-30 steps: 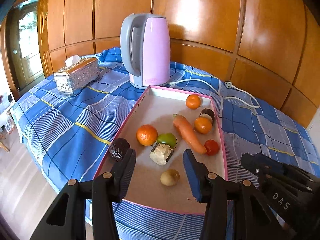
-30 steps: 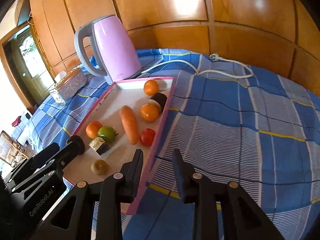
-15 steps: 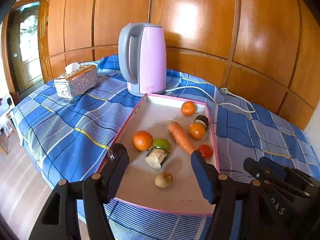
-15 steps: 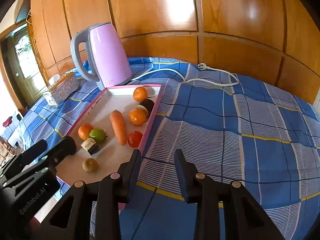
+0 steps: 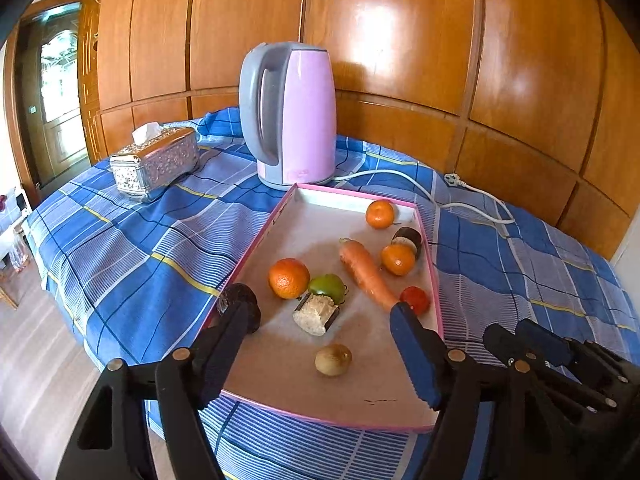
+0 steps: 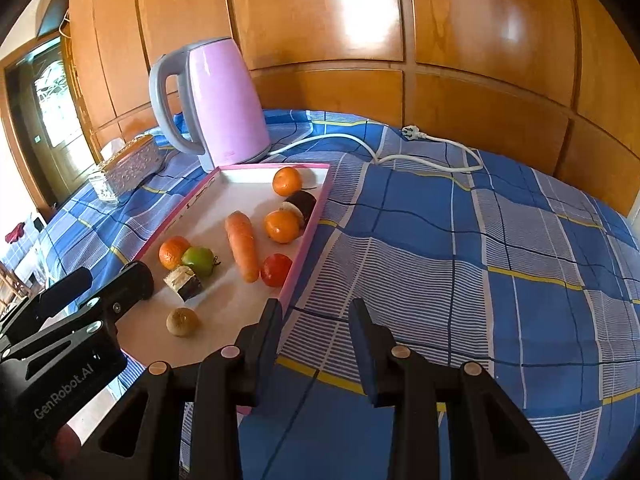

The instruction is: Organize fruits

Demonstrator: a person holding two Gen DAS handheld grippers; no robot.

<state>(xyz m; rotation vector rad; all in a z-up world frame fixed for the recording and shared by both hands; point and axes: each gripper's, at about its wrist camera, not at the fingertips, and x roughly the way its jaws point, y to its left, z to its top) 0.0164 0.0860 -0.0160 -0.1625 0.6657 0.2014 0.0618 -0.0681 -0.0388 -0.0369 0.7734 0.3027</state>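
A pink-rimmed tray (image 5: 256, 240) (image 6: 306, 236) lies on the blue checked cloth. In it are three oranges (image 5: 289, 278) (image 5: 397, 259) (image 5: 379, 213), a green fruit (image 5: 328, 288), a carrot (image 5: 366, 274) (image 6: 242, 246), a red tomato (image 5: 416, 299) (image 6: 277, 269), a brown kiwi (image 5: 333, 359) (image 6: 182, 321), a cut beige chunk (image 5: 316, 313) and a dark cut piece (image 5: 408, 237). A dark round fruit (image 5: 240, 300) sits at the tray's left rim. My left gripper (image 5: 322, 344) is open and empty above the tray's near end. My right gripper (image 6: 316, 332) is open and empty over the cloth beside the tray's right rim.
A pink electric kettle (image 5: 290, 116) (image 6: 218, 102) stands behind the tray, its white cord and plug (image 6: 412, 132) trailing right across the cloth. A silver tissue box (image 5: 156, 162) stands at the back left. Wooden wall panels close the back. The table edge drops off at the left.
Both grippers have drawn back and risen a little from the tray. My left gripper's jaws have opened wider. The fruits have not moved.
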